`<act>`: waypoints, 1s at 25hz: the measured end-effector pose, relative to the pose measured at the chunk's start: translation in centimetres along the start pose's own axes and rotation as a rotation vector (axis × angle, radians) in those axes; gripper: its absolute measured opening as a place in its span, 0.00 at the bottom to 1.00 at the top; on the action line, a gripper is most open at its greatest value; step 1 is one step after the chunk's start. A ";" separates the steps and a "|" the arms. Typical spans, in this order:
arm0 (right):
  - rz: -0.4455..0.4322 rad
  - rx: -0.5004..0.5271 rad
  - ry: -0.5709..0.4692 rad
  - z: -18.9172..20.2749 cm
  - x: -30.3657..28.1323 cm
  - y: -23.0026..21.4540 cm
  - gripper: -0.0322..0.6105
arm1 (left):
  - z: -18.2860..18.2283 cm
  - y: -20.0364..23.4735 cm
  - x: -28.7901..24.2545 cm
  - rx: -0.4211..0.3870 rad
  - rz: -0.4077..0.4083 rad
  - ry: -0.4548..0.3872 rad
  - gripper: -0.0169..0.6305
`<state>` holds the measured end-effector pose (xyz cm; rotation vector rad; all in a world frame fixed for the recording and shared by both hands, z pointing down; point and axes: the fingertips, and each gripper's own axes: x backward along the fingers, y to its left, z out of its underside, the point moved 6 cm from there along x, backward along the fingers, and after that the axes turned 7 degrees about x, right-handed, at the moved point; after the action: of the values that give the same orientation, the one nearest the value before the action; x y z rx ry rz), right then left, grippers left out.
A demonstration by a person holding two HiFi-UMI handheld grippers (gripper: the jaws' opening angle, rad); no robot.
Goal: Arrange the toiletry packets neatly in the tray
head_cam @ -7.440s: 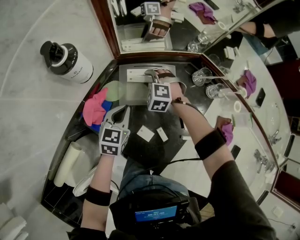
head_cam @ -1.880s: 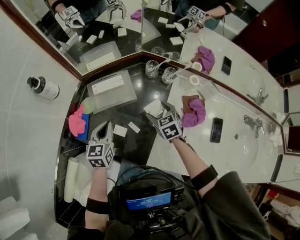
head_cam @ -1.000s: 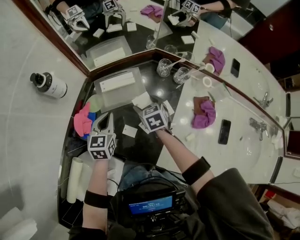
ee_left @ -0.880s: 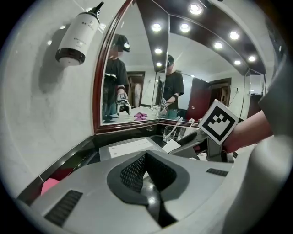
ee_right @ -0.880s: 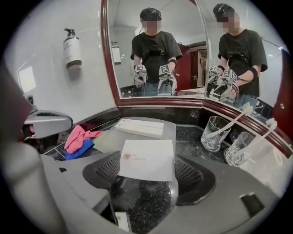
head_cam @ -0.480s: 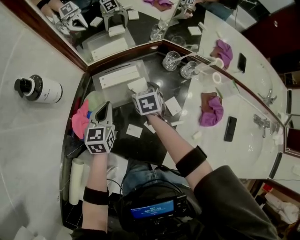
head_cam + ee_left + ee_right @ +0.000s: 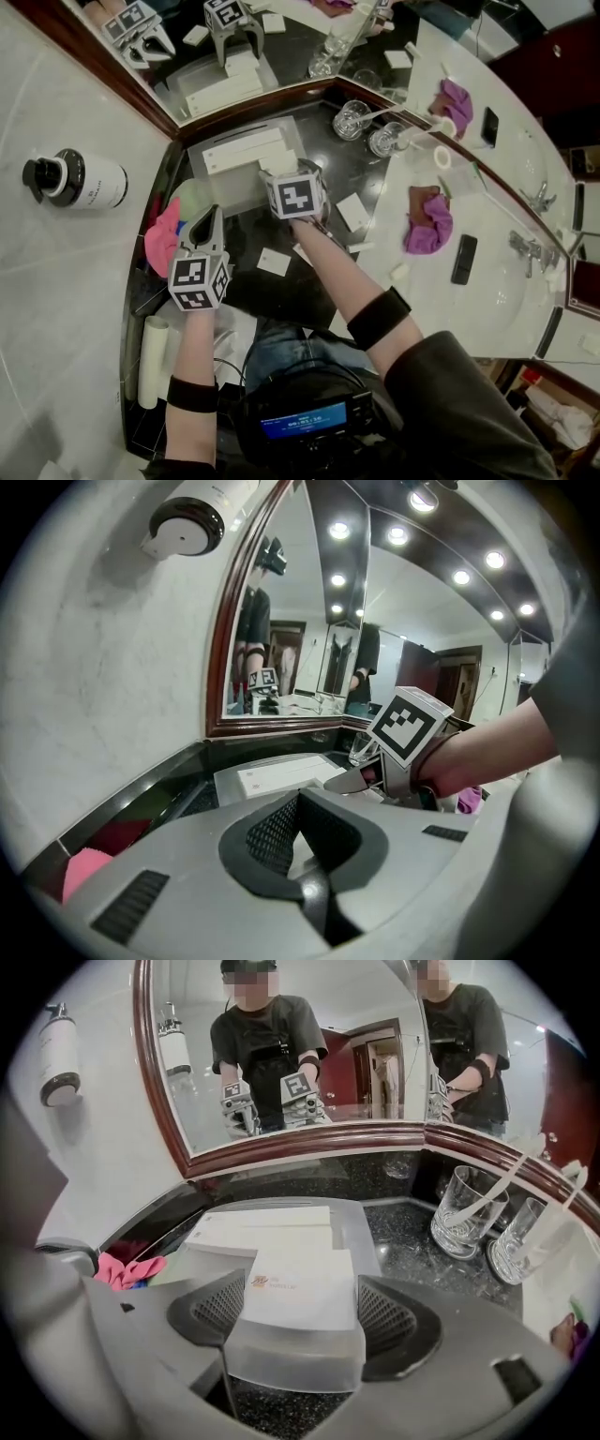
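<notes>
Step in hand: by the look of it, setting one more white packet [image 7: 295,1274] down into the tray [image 7: 291,1363].
Right tool [image 7: 300,1299]: pinching that packet flat between its two pads, angled down over the tray's near end.
Left tool [image 7: 300,803]: pressed together with nothing in it, hanging over the left side of the bench [image 7: 292,289], near a pink cloth [image 7: 164,239].
Where the packet is: just past the tray's near wall, printed face up, its far edge close to the long white packets [image 7: 262,1230] already lying across the tray. Whether it touches the tray floor, I cannot tell.
Doing it well: I would keep the packet level and its edges parallel to the long ones. I would bring it down until it rests flat, then spread the pads only a little, so that it does not jump or turn as it comes free.
Spacing: best laid snug against the long packets and square to the tray wall, leaving room beside it for the rest.
Risk: the pads sit low near the tray's clear front wall, so a careless lift could catch the rim and shift the whole tray.
Waiting on the bench: two loose packets, one [image 7: 275,262] in front of the left tool and another [image 7: 352,211] to the right.
Progress: I judge it partway done.
</notes>
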<state>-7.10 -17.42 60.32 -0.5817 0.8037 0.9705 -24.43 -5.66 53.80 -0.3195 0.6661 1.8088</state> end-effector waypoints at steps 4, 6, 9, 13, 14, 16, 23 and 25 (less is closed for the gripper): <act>0.033 0.019 0.011 -0.1 -0.5 -0.1 0.71 | 0.1 0.7 -0.1 0.004 -0.008 -0.006 0.03; 0.033 0.030 0.014 0.0 -0.7 0.0 0.72 | 0.1 0.9 -0.1 0.007 -0.009 -0.005 0.03; 0.025 0.042 0.014 0.0 -0.7 0.2 0.72 | 0.2 1.0 -0.1 0.009 -0.010 -0.001 0.03; 0.029 0.060 0.002 0.0 -0.4 0.2 0.72 | 0.1 1.0 0.0 0.008 -0.010 -0.002 0.03; 0.028 0.063 0.000 0.0 -0.3 0.2 0.72 | 0.0 1.0 0.0 0.008 -0.010 -0.002 0.03; 0.026 0.073 -0.004 0.0 0.1 0.2 0.72 | -0.1 0.8 0.0 0.008 -0.010 -0.005 0.03; -0.028 0.160 -0.055 0.3 3.7 0.6 0.70 | -0.9 -1.1 1.1 0.001 -0.013 -0.022 0.03; -0.060 0.200 -0.072 0.7 5.2 0.7 0.62 | -1.2 -2.1 1.8 -0.002 -0.015 -0.029 0.03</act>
<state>-5.82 -13.98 56.46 -0.3939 0.8041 0.8398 -23.21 -4.55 51.31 -0.2991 0.6399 1.7969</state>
